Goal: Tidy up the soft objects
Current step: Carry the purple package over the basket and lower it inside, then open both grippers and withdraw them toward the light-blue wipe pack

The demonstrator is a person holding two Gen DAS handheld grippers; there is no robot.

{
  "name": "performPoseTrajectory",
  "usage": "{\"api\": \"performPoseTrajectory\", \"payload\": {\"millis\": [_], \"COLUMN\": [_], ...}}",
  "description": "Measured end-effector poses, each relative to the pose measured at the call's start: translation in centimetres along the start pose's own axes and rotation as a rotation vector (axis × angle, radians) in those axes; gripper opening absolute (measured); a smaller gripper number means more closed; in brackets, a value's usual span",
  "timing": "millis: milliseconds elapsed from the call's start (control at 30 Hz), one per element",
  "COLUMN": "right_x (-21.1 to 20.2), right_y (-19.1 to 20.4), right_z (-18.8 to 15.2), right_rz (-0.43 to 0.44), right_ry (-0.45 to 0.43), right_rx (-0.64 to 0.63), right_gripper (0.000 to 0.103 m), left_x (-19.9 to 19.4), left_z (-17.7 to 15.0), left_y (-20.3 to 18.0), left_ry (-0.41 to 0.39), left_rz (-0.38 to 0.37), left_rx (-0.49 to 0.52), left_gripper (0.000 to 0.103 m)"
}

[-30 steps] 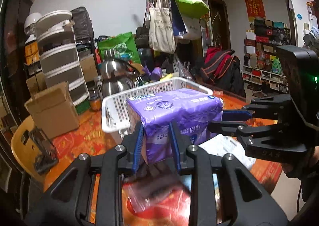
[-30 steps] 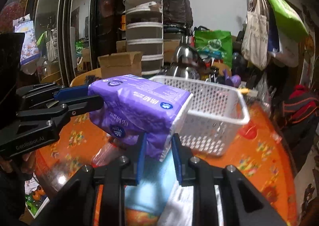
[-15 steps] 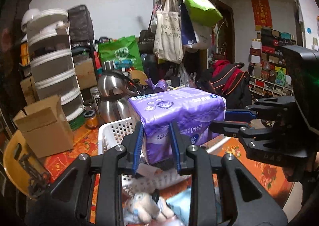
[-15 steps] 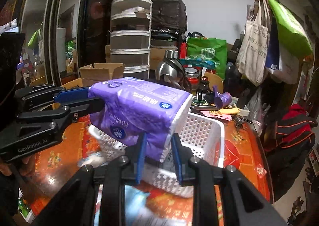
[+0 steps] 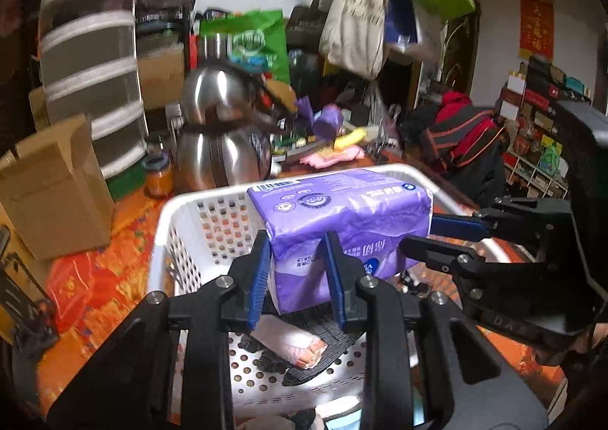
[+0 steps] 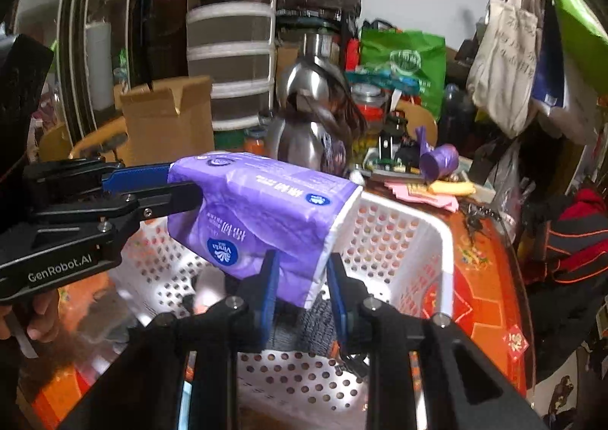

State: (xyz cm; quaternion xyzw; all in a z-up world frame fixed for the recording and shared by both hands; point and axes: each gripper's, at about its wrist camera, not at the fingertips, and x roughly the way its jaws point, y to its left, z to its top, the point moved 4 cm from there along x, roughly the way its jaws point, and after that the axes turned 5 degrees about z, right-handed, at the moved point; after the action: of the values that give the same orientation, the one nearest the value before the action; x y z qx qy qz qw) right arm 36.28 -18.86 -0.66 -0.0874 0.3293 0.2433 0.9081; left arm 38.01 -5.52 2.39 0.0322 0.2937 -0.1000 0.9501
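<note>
Because the purple tissue pack (image 5: 342, 225) is long and squashy, we carry it by both ends, one gripper at each, so it does not sag or fold. Our left gripper (image 5: 297, 274) has its blue pads on either side of the pack's near corner; its jaws have just been opening a little with the pack between them, and we cannot quite tell whether the pads are pressing or only touching. Our right gripper (image 6: 302, 287) is clenched on the other end.

We hold the pack level in the air above the white basket (image 5: 178, 236), over its open middle, clear of the rim on every side. Below it lie a dark cloth (image 5: 323, 346) and a pale roll (image 5: 292, 342), leaving bare perforated floor toward the near wall. Beyond the far rim the steel kettle (image 5: 224, 141) and a cardboard box (image 5: 53, 190) crowd the table, so we judge straight down to be the free way.
</note>
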Motion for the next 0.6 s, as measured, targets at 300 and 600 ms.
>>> {"api": "performPoseTrajectory", "payload": {"millis": [300,600], "right_x": [1.2,-1.7], "right_y": [-2.0,-3.6], "right_z": [-1.3,-1.7], "right_rz": [0.011,0.014], "right_ry": [0.029,-0.034], "right_rx": [0.105,0.199], "right_gripper": [0.065,0.075], "left_x": [3.2,-0.7], "left_z": [-2.0,-2.0], "left_y": [1.5,2.1], "left_ry": [0.071,0.006], "left_rz": [0.006,0.028], "left_rx": [-0.055,-0.051], "left_gripper": [0.075,0.079]}}
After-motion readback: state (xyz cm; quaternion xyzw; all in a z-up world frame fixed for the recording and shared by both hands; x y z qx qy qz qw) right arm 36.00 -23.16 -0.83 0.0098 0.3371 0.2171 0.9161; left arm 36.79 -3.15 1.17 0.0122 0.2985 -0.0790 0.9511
